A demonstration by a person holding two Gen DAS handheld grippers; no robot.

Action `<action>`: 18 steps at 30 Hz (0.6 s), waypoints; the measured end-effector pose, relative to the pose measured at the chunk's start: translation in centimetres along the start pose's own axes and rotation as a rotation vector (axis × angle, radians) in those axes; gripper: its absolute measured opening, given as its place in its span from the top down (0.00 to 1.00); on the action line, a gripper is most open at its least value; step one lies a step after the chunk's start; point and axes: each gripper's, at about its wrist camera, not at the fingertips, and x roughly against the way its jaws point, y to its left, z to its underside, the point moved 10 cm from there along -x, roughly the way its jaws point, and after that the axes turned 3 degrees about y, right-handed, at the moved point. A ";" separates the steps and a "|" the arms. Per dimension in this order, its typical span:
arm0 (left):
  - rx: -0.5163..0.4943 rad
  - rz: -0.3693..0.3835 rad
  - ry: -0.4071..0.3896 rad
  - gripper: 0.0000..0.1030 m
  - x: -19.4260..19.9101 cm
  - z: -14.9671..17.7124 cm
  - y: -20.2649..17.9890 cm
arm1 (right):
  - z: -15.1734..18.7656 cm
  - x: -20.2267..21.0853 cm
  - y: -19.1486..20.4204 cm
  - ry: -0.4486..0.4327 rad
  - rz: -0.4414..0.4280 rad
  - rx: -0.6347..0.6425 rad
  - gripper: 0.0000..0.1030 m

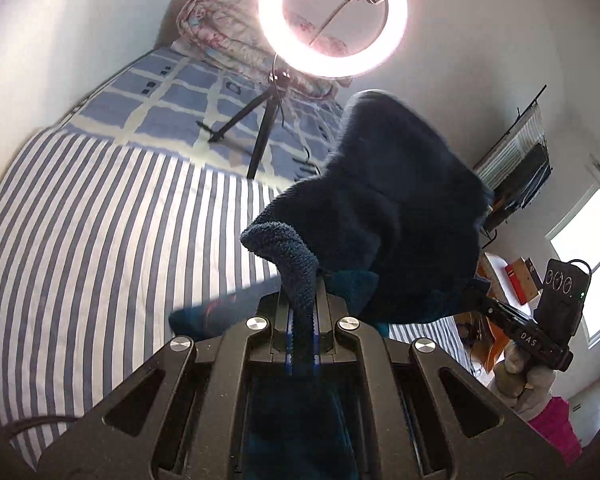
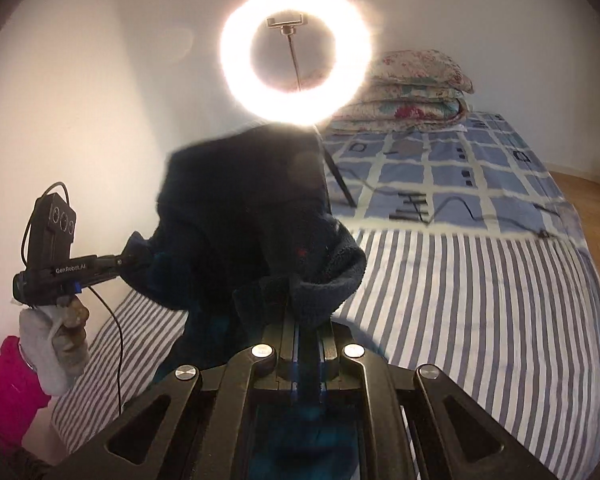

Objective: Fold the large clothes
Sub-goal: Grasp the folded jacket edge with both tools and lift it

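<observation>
A dark navy fleece garment [image 1: 396, 208] hangs lifted above the striped bed sheet [image 1: 100, 240]. My left gripper [image 1: 302, 304] is shut on a thick rolled edge of it, which runs back between the fingers. In the right wrist view the same garment [image 2: 252, 216] fills the middle, and my right gripper [image 2: 306, 312] is shut on another fuzzy edge of it. Each view shows the other gripper at the side: the right one [image 1: 496, 308] and the left one [image 2: 120, 260], both with their tips buried in the cloth. The garment's lower part is hidden behind the gripper bodies.
A lit ring light [image 1: 332, 16] on a black tripod [image 1: 256, 128] stands on the blue checked blanket [image 2: 440, 168]. Folded floral quilts [image 2: 416, 84] are stacked by the wall. A person's gloved hand [image 2: 56, 344] and pink sleeve [image 2: 8, 384] are at the left. Wooden floor [image 2: 596, 208] lies right.
</observation>
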 end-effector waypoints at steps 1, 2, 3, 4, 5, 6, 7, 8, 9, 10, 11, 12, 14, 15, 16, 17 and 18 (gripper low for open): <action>-0.001 -0.005 0.003 0.97 0.5 0.7 -0.1 | 1.0 0.5 0.2 0.006 0.010 0.003 0.96; -0.001 -0.007 0.007 0.97 1.0 1.6 -0.2 | 2.0 1.1 0.5 0.010 0.021 0.005 0.96; -0.001 -0.013 0.014 0.97 1.5 2.6 -0.2 | 2.9 1.6 0.7 0.014 0.024 -0.003 0.96; -0.005 -0.021 0.019 0.97 1.9 3.6 -0.3 | 3.9 2.0 0.9 0.020 0.024 -0.016 0.96; -0.005 -0.024 0.021 0.97 2.3 4.4 -0.3 | 4.8 2.2 1.1 0.027 0.028 -0.027 0.96; -0.006 -0.028 0.030 0.97 2.6 5.4 -0.3 | 5.9 2.6 1.2 0.031 0.039 -0.029 0.96; -0.010 -0.038 0.040 0.96 2.8 6.5 -0.1 | 6.9 2.8 1.4 0.036 0.051 -0.028 0.96; -0.014 -0.050 0.049 0.97 2.9 7.5 -0.1 | 8.2 2.9 1.6 0.047 0.059 -0.034 0.96; -0.019 -0.057 0.059 0.97 3.0 8.5 0.1 | 9.4 3.0 1.7 0.059 0.068 -0.036 0.96; -0.021 -0.066 0.075 0.96 2.9 9.8 0.4 | 10.2 3.0 1.7 0.069 0.078 -0.037 0.96; -0.022 -0.070 0.087 0.96 2.8 10.6 0.7 | 11.4 3.0 1.8 0.082 0.088 -0.035 0.96; -0.030 -0.081 0.105 0.96 2.7 11.6 0.9 | 12.4 3.0 1.9 0.090 0.105 -0.024 0.96; -0.074 -0.108 0.133 0.95 2.7 13.1 0.8 | 14.1 3.2 2.2 0.101 0.126 -0.007 0.96; -0.103 -0.125 0.138 0.95 2.9 13.6 0.7 | 14.8 3.4 2.3 0.104 0.135 0.000 0.96; -0.119 -0.131 0.142 0.95 3.1 14.1 0.6 | 15.3 3.4 2.4 0.105 0.141 0.007 0.96; -0.132 -0.133 0.149 0.95 3.4 14.6 0.6 | 15.9 3.5 2.5 0.110 0.152 0.020 0.96; -0.139 -0.134 0.149 0.93 3.9 15.0 0.6 | 16.3 3.7 2.5 0.110 0.172 0.039 0.95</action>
